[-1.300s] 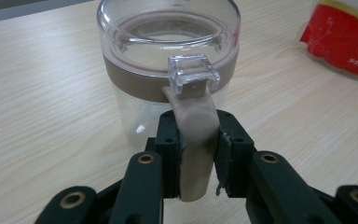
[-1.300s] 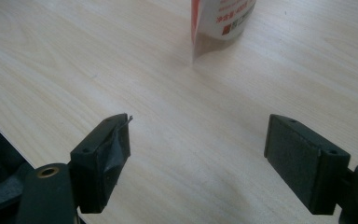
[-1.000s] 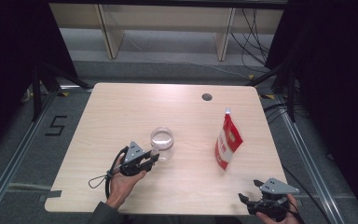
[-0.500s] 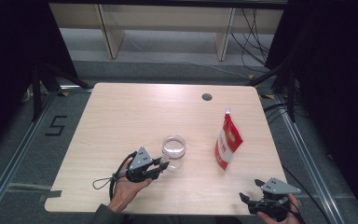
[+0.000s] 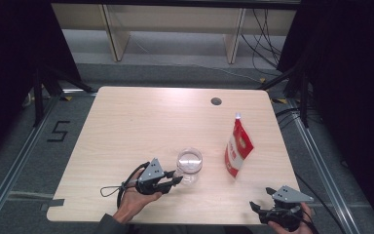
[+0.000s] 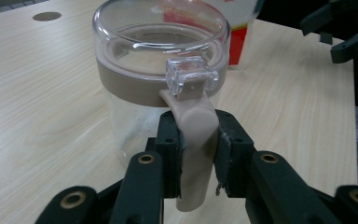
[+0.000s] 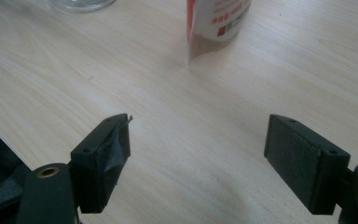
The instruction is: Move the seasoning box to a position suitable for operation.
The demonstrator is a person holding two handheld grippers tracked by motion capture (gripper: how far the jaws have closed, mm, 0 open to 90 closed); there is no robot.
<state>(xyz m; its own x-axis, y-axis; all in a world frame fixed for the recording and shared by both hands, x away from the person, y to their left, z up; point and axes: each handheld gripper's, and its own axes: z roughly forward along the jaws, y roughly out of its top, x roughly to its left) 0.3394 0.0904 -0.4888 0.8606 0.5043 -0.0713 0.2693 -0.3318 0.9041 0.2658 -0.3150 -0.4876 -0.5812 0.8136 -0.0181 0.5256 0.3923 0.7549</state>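
My left tongs (image 5: 177,180) clamp the beige latch tab (image 6: 196,140) of one clear lidded jar (image 5: 189,165), both jaws pressed flat against the tab's sides in the left gripper view. The jar stands upright on the pale wooden tabletop (image 5: 141,122), toward the near edge and a little left of centre. One red-and-white pouch (image 5: 237,147) stands upright to the jar's right, apart from it, with bare wood between the two. My right tongs (image 5: 260,210) hang at the near right corner of the tabletop, over its front edge, jaws spread wide and holding nothing; in the right gripper view only bare wood lies between the pads (image 7: 113,147), with the pouch's base well ahead. One dark round grommet hole (image 5: 216,101) sits near the far edge. The far half and the left side of the tabletop lie open. The count: one jar, one pouch, two tongs. A floor marking "5" (image 5: 59,131) lies off the left edge.
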